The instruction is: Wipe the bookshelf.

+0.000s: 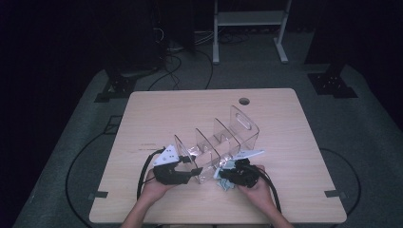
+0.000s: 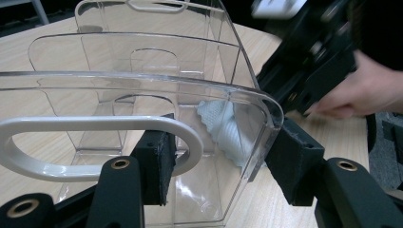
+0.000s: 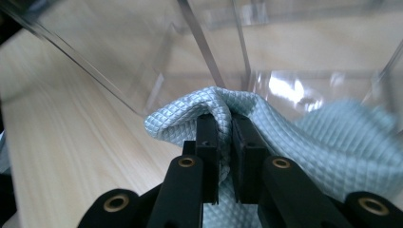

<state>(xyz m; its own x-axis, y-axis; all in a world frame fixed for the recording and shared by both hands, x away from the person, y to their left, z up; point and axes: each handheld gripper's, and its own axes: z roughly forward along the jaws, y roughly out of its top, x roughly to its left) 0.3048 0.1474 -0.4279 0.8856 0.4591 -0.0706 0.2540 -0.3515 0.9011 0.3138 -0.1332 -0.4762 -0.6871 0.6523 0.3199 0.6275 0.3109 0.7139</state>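
A clear plastic organizer (image 1: 223, 137) with several dividers lies on the wooden table (image 1: 180, 109). My left gripper (image 1: 192, 171) is at its near end. In the left gripper view, my left gripper (image 2: 223, 161) clamps the organizer's (image 2: 142, 52) end panel, one pad in the handle slot and the other on the outer edge. My right gripper (image 1: 223, 175) sits at the organizer's right side with a pale blue cloth (image 1: 227, 185). In the right gripper view, my right gripper (image 3: 224, 137) is shut on a fold of that cloth (image 3: 304, 137), pressed to the clear wall (image 3: 142, 47). The cloth (image 2: 223, 128) shows through the plastic.
The table has a round cable hole (image 1: 244, 101) near its far edge. Beyond it stand a white metal frame (image 1: 247, 19), dark stands and cables on the grey floor. A hand (image 2: 361, 95) holds the other gripper close by on the right.
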